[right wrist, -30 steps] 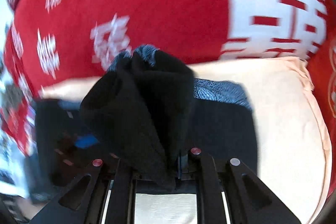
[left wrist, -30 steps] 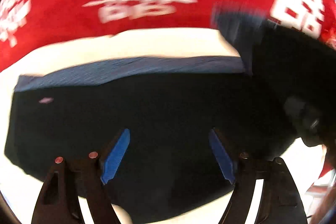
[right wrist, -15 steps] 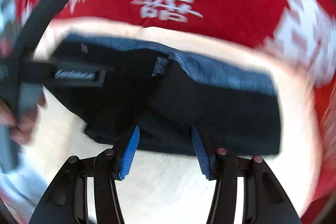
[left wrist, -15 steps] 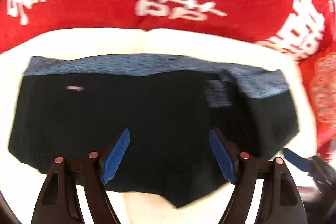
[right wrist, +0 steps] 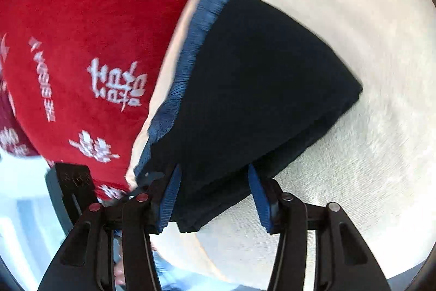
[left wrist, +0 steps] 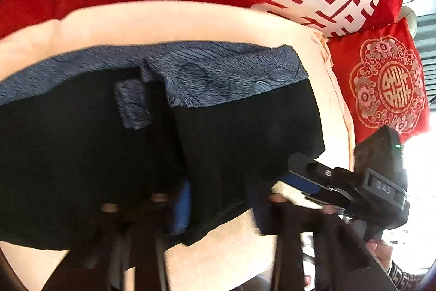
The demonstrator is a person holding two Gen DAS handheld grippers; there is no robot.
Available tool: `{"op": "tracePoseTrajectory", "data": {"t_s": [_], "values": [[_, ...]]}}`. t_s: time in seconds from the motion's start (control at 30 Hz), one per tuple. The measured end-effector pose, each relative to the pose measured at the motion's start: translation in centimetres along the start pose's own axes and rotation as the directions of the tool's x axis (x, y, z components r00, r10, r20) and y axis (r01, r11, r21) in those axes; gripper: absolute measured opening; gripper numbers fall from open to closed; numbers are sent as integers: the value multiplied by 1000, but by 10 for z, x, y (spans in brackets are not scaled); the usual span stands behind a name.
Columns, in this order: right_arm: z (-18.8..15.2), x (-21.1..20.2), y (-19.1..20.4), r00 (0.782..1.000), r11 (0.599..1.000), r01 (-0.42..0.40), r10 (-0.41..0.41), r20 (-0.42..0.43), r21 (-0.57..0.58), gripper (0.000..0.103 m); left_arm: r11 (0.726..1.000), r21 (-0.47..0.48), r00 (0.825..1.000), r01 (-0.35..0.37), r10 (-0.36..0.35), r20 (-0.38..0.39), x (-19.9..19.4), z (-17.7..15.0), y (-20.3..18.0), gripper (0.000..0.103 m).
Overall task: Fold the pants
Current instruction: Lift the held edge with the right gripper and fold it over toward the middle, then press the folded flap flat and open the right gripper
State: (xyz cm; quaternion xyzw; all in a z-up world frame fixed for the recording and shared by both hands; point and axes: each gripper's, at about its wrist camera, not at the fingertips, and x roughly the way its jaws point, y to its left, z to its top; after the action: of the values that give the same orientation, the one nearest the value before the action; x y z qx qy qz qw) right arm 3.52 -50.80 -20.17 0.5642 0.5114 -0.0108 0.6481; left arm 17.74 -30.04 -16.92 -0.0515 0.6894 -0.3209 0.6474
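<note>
Pants (left wrist: 109,154) on the cream cushion (left wrist: 163,21), right side now folded over. Left gripper (left wrist: 229,198) snapped closed at the near edge, blurred; pinch unclear. Right gripper (right wrist: 215,182), half-wide, has been closing around the near corner: next fold likely.

A: Can you see the left gripper (left wrist: 218,206) well?

B: No. Its fingers (left wrist: 182,206) are dark smears. I cannot see if they pinch the black pants (left wrist: 239,132).

A: Do the pants fit in the left view?

B: No. They run off the left edge.

A: And the right view?

B: The blue band (right wrist: 188,59) is streaky. The white signs on the red blanket (right wrist: 81,18) are too blurred to read.
</note>
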Motion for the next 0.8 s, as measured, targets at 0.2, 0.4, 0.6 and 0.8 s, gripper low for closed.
{"op": "tracePoseTrajectory", "data": {"t_s": [0.2,0.4,0.6,0.8], "values": [[-2,3,9,998,998,-58,57,-21,-4,4,997,72,999,-12,9,39,-19,-8,-22,17],[-17,20,25,995,993,34,-45,-94,-115,4,988,53,988,-148,146,42,-11,-32,3,17],[-18,48,27,986,978,99,-121,-112,-183,5,984,13,978,-180,178,112,-3,-37,10,18],[-16,23,39,953,952,101,-176,-249,-288,54,966,2,955,-259,256,151,-20,-36,-2,61]]}}
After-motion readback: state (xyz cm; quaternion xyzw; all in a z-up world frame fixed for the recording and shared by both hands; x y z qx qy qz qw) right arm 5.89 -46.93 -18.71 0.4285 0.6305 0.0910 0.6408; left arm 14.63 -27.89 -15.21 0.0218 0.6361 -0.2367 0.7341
